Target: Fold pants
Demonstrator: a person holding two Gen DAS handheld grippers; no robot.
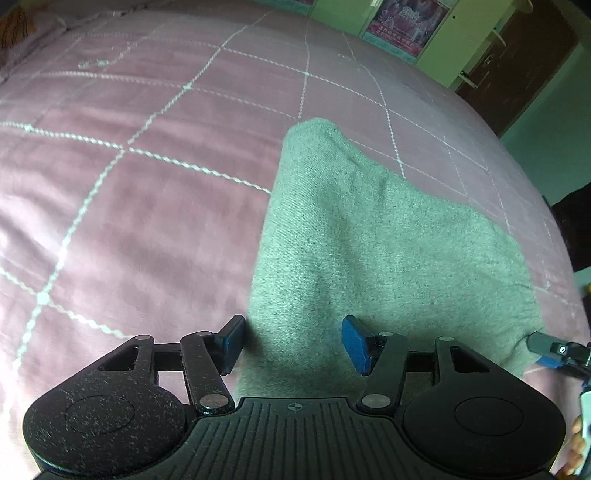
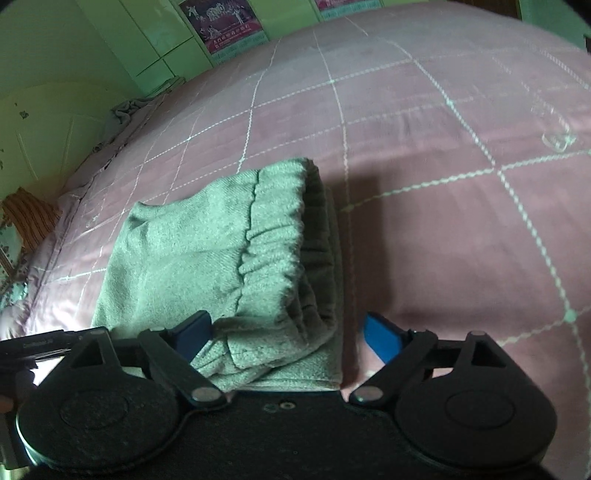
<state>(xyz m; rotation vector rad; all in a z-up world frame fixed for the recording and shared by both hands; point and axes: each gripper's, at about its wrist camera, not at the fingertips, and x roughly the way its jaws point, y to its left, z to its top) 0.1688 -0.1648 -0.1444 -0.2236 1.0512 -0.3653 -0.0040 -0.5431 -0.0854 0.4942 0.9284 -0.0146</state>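
Note:
Grey-green pants (image 1: 388, 251) lie folded in a thick stack on the pink bed. In the right wrist view the pants (image 2: 207, 251) show the gathered elastic waistband on top, at the right end of the stack. My left gripper (image 1: 293, 345) is open, its blue pads on either side of the near left corner of the stack. My right gripper (image 2: 286, 338) is open, its jaws astride the near waistband corner, with cloth between them and not pinched. The right gripper's tip (image 1: 546, 350) shows at the right edge of the left wrist view.
The pink quilt with white grid stitching (image 1: 147, 184) stretches far to the left and behind the pants. Green cupboards with posters (image 2: 221, 29) stand past the bed. A brown door (image 1: 517, 74) is at the far right. A crumpled grey cloth (image 2: 125, 110) lies at the bed's far edge.

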